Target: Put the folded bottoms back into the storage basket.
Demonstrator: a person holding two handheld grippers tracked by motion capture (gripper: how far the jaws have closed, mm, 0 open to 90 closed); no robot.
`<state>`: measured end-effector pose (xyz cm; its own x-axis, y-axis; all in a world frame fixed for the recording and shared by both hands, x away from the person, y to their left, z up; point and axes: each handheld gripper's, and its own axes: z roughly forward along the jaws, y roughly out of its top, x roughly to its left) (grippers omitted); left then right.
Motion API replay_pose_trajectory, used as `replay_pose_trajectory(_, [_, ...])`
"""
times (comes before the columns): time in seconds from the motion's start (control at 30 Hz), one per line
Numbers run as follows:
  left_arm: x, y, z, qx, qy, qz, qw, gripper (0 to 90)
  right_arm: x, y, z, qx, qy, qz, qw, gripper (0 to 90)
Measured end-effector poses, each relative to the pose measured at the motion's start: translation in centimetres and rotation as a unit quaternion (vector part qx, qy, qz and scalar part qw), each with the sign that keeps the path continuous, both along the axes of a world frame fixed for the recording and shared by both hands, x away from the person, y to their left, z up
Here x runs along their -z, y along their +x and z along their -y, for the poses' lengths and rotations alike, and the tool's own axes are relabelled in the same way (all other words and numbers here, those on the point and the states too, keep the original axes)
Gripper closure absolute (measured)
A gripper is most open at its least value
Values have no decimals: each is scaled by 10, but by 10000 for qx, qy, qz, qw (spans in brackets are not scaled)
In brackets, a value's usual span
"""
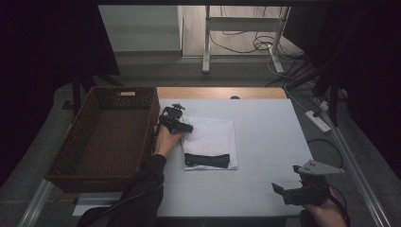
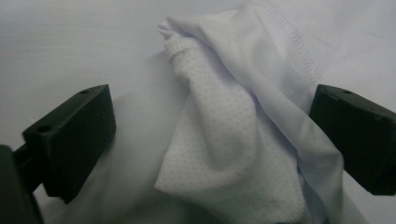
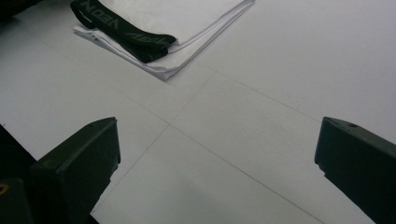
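Observation:
A folded white garment [image 1: 211, 137] with a black lettered waistband [image 1: 206, 160] lies on the white table [image 1: 265, 142]. My left gripper [image 1: 186, 128] sits at its left edge, jaws open on either side of a bunched corner of white mesh fabric [image 2: 224, 140]. The cloth rises between the jaws without being pinched. My right gripper [image 1: 280, 189] hovers open near the front right of the table, apart from the garment [image 3: 173, 28], with bare table between its jaws.
A brown wicker basket [image 1: 71, 156] stands at the left of the table, right beside my left hand. A wooden strip [image 1: 222, 92] runs along the table's far edge. Beyond it are a desk frame and cables on the floor.

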<state>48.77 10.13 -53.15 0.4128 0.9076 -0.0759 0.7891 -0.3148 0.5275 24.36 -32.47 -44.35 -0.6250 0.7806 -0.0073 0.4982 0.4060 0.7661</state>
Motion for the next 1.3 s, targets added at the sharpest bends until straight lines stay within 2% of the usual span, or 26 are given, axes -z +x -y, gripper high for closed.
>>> replay_pose_trajectory(0.1, [-4, -5, 4, 169, -50, 54, 9998, 211, 0, 0, 0, -14, -14, -7, 10000, 12])
replay_pose_trajectory(0.23, [-7, -11, 9, 336, -147, 58, 9993, 473, 0, 0, -1, -24, -28, -15, 10000, 12])
replay_pose_trajectory(0.27, [-7, -12, 10, 349, -198, 54, 9992, 567, 0, 0, -1, -33, -33, -13, 10000, 12])
replay_pose_trajectory(0.3, [-7, -13, 10, 400, -221, 47, 9989, 567, 0, 0, -1, -39, -31, -19, 10000, 12])
replay_pose_trajectory(0.33, [-7, -13, 11, 444, -292, 50, 9986, 673, 0, 1, -1, -44, -25, -40, 10000, 12])
replay_pose_trajectory(0.37, [-7, -14, 11, 502, -359, 42, 9981, 731, 0, 1, -1, -48, -19, -44, 10000, 12])
replay_pose_trajectory(0.4, [-6, -14, 11, 523, -468, 23, 9975, 731, 0, 1, -1, -48, -19, -44, 10000, 12])
replay_pose_trajectory(0.43, [-6, -15, 11, 523, -492, 37, 9974, 775, 0, 1, -1, -53, -8, -50, 10000, 12])
replay_pose_trajectory(0.73, [-6, -17, 15, 687, -232, 171, 9972, 798, -1, 2, 1, -98, 239, -119, 9996, 11])
replay_pose_trajectory(0.9, [-6, -18, 15, 694, -264, 209, 9970, 799, -2, 3, -2, -133, 373, -61, 9992, 12])
replay_pose_trajectory(0.93, [-5, -18, 15, 694, -268, 219, 9970, 799, -2, 3, -3, -197, 494, 32, 9986, 12])
replay_pose_trajectory(1.3, [-5, -19, 15, 702, -232, 267, 9969, 799, -4, 8, -12, -393, 585, 174, 9974, 11])
